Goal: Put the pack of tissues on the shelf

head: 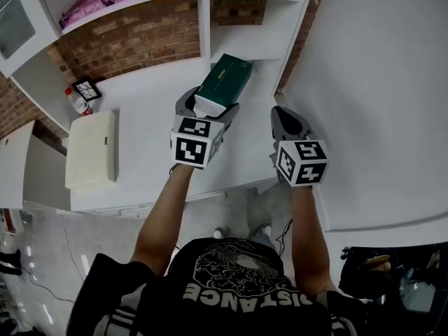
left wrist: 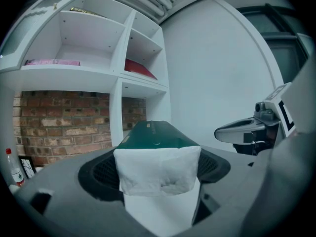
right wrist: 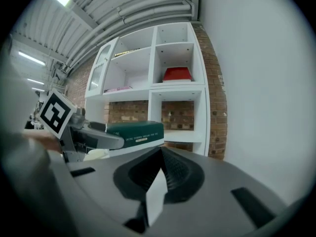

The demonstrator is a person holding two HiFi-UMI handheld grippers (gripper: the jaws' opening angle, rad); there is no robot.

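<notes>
Left gripper (head: 208,108) has the pack of tissues (head: 225,75) and it's up in the air, centre of the head view; the jaws are clamped on the pack's white near end, one each side, plain as day in the left gripper view (left wrist: 157,171). The green pack (left wrist: 150,135) pokes straight out ahead of the jaws, long axis running away from the claw toward the top of the frame; dead ahead of that far end sits the open lower compartment of the white shelf (head: 245,47), brick at its back. So the line looks right: the pack points nose-first at the opening, short of it, not yet over the board. The right gripper (head: 287,121) hangs just to the right, jaws pressed together on nothing (right wrist: 160,179); from its view the pack (right wrist: 136,132) lies off at left with the shelf (right wrist: 180,132) beyond. The left hand owns this one; I'd call a straight push forward along the pack's own length.
</notes>
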